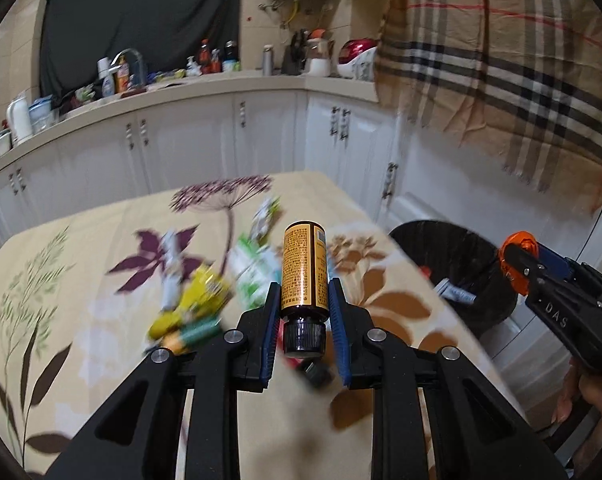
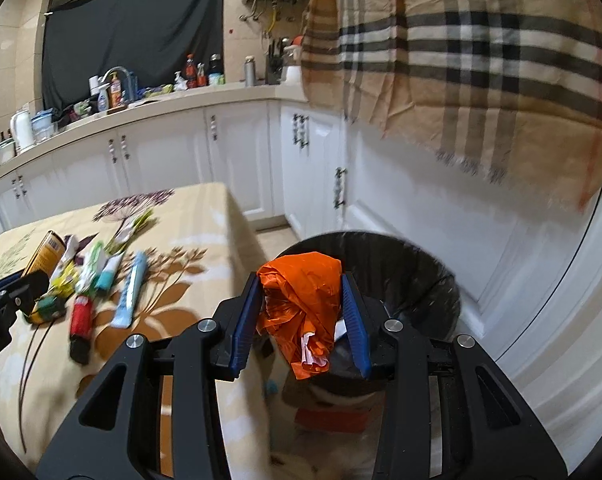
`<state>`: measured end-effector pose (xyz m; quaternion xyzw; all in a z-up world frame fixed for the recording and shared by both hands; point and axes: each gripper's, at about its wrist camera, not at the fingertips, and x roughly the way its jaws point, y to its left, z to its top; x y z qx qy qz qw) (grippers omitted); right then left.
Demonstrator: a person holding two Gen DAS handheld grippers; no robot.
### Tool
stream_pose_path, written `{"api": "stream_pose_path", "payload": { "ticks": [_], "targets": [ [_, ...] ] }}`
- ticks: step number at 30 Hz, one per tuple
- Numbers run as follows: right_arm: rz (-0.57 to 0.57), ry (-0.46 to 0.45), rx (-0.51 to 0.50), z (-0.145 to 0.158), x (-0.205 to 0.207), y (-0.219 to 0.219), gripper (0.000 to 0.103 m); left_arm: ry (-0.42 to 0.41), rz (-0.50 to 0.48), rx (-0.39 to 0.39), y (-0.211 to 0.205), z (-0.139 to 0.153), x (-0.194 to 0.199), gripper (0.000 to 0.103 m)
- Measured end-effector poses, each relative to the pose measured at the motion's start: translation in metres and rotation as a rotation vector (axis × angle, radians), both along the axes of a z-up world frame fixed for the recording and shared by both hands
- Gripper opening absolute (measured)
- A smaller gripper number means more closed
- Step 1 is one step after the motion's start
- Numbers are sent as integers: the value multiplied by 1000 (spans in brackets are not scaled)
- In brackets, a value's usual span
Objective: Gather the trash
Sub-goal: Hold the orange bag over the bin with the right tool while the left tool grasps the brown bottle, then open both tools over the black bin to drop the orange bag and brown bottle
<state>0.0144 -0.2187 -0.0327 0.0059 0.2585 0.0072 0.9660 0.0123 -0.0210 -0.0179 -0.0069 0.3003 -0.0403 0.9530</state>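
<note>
My left gripper [image 1: 304, 292] is shut on a brown bottle [image 1: 303, 268] with an orange label and black cap, held above the table. It also shows in the right wrist view [image 2: 45, 254]. My right gripper [image 2: 303, 286] is shut on a crumpled orange plastic wrapper [image 2: 305, 300], held over the near rim of the black-lined trash bin [image 2: 413, 268]. The bin also shows in the left wrist view [image 1: 461, 260], with the right gripper [image 1: 519, 266] above it. Several pieces of trash lie on the table: tubes [image 2: 131, 290], a red bottle [image 2: 81, 316], a yellow wrapper [image 1: 201, 300].
The table [image 2: 205, 216] has a floral cloth and stands left of the bin. White kitchen cabinets [image 2: 173, 152] and a cluttered counter run behind. A plaid cloth [image 2: 481, 60] hangs at the upper right above the bin.
</note>
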Motion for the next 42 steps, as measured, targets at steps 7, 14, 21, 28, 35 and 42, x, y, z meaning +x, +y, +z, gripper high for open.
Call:
{"api": "stream_pose_path", "payload": {
  "ticks": [7, 14, 21, 28, 35, 42],
  "targets": [
    [-65, -55, -46, 8, 21, -17, 38, -47, -79, -10, -35, 11, 35, 25],
    [-128, -63, -41, 7, 44, -41, 39, -64, -160, 15, -75, 9, 67, 25],
    [-162, -55, -34, 0, 64, -56, 39, -29, -203, 30, -100, -1, 95, 25],
    [-192, -30, -15, -14, 82, -70, 39, -11, -228, 63, -123, -10, 116, 25],
    [-230, -21, 8, -24, 97, -83, 39, 11, -235, 68, -139, -17, 139, 25],
    [-256, -6, 31, -32, 111, -93, 48, 49, -243, 69, -150, -26, 155, 38]
  ]
}}
